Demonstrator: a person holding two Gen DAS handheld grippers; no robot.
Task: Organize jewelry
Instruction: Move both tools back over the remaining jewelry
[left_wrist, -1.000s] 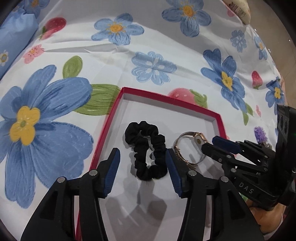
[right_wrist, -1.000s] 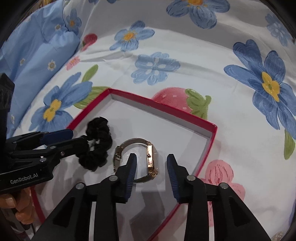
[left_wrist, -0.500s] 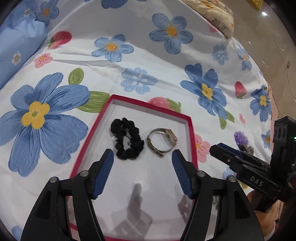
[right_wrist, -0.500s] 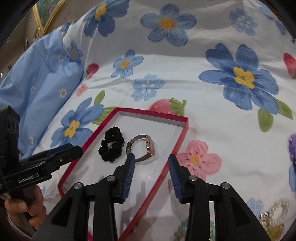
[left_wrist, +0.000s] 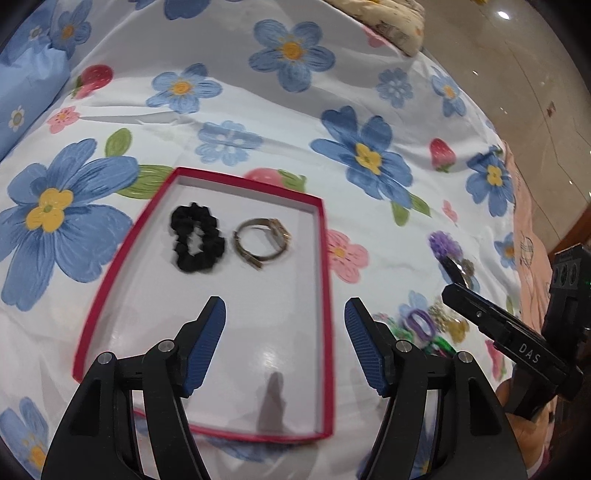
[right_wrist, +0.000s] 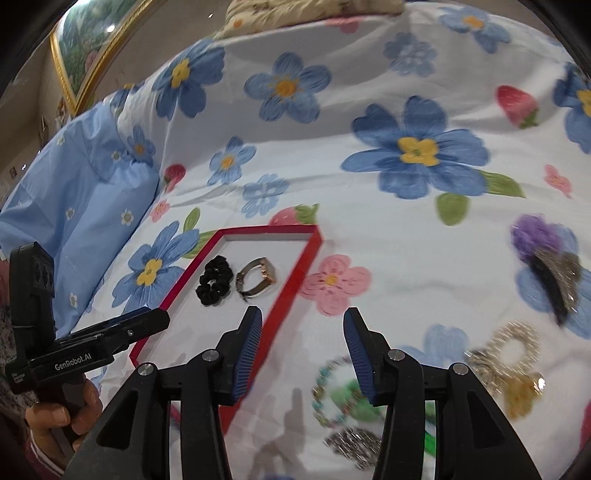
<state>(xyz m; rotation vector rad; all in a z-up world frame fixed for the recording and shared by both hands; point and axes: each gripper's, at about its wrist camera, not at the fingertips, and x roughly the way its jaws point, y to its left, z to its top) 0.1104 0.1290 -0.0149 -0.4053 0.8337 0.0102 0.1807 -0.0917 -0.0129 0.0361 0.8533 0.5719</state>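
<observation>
A red-rimmed box (left_wrist: 325, 258) (right_wrist: 295, 273) with a white floor lies on the flowered bedsheet. In it lie a black scrunchie (left_wrist: 197, 238) (right_wrist: 214, 280) and, to its right, a gold watch (left_wrist: 264, 240) (right_wrist: 258, 277). My left gripper (left_wrist: 284, 347) is open and empty above the box's near half. My right gripper (right_wrist: 303, 354) is open and empty, above the sheet just right of the box's red edge; it shows at the right in the left wrist view (left_wrist: 502, 332). Loose jewelry lies right of the box: a bead bracelet (right_wrist: 325, 391), a pearl piece (right_wrist: 513, 354), a purple hair clip (right_wrist: 546, 258).
A blue pillow (right_wrist: 74, 199) lies at the left. A gold picture frame (right_wrist: 70, 74) stands behind the bed. A tiled floor (left_wrist: 517, 74) shows past the bed's right edge. A silver chain piece (right_wrist: 354, 446) and a green item (right_wrist: 354, 402) lie near my right gripper.
Both grippers have pulled back and up from the box. The right gripper has let go of the watch, opened wider and swung right toward the loose jewelry. The watch and scrunchie stay in the box.
</observation>
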